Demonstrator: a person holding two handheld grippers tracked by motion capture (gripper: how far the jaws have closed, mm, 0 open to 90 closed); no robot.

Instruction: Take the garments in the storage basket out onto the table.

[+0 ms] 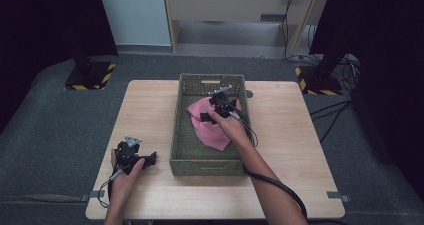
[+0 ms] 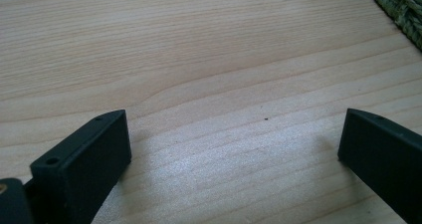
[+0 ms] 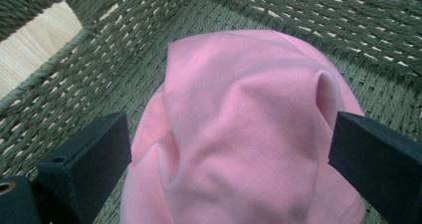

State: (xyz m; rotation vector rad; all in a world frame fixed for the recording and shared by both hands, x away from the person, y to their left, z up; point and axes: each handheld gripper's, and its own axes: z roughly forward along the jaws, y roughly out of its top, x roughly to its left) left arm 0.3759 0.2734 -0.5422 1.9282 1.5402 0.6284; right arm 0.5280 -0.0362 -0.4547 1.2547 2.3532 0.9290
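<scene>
While the left gripper (image 1: 142, 161) rests wide open on the table (image 1: 290, 135) at seven o'clock, the right gripper (image 3: 229, 149) straddles the cloth (image 3: 239, 124) in the basket (image 1: 176, 135), jaws spread.

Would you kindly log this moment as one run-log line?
right gripper: open, jaws astride pink cloth | cloth: in green basket | left gripper: open, over table

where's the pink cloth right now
In the high view the pink cloth lies inside the green woven basket at table centre, under the open right gripper.
</scene>
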